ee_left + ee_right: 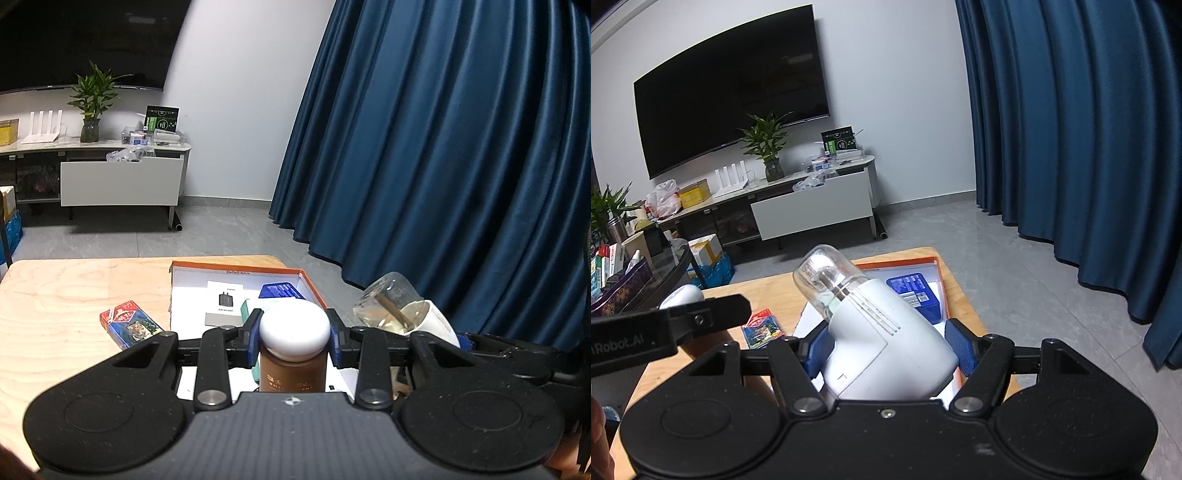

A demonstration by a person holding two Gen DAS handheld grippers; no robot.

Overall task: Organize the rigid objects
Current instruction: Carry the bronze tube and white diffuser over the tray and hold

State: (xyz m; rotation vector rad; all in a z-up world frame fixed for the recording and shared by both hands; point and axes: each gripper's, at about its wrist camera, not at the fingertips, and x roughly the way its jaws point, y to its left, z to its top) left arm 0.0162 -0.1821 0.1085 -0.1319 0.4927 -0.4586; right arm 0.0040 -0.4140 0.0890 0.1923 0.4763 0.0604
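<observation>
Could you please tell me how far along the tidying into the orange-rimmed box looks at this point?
Done: the blue packet and the charger box already lie in the orange-rimmed box. In hand: the left gripper clamps a brown bottle with a white cap, and the right gripper holds a white device with a clear dome. Left: the card pack remains on the table.

The brown bottle (291, 373) shows only from cap to label, its base hidden behind the left gripper (294, 338) body, and its label print is too blurred to read; the white device (886, 347) has its lower end hidden behind the right gripper (888, 349) frame; the orange-rimmed tray (236, 266) is largely covered in both views; the blue box (916, 295) carries print too small to make out; the worktop (66, 295) runs out past the left wrist view's left edge.
</observation>
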